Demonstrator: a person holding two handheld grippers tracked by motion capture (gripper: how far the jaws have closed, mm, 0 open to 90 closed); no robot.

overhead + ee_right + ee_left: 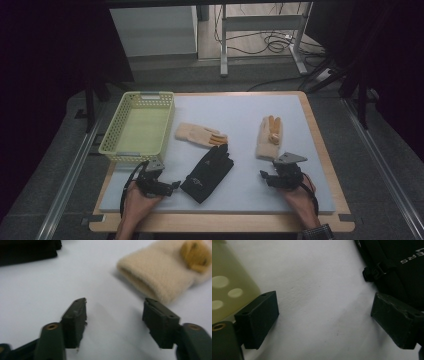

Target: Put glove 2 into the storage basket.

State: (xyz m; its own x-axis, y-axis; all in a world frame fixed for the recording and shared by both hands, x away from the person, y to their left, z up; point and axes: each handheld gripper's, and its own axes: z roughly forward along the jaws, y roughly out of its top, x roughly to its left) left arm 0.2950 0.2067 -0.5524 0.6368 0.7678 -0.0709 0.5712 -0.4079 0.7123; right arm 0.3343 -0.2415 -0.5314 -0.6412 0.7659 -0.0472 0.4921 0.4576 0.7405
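Both grippers sit low at 6 o'clock on the white mat. Left gripper: jaws wide, nothing between them, black glove just beside at its 3 o'clock. Right gripper: jaws wide too, empty, cream glove near at its 12 o'clock, cuff toward it. Second cream glove touches the black glove's fingertips at mat centre. Yellow basket at 10 o'clock, close to left gripper.

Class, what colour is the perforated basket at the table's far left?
Pale yellow-green. The basket shows best in the high view.
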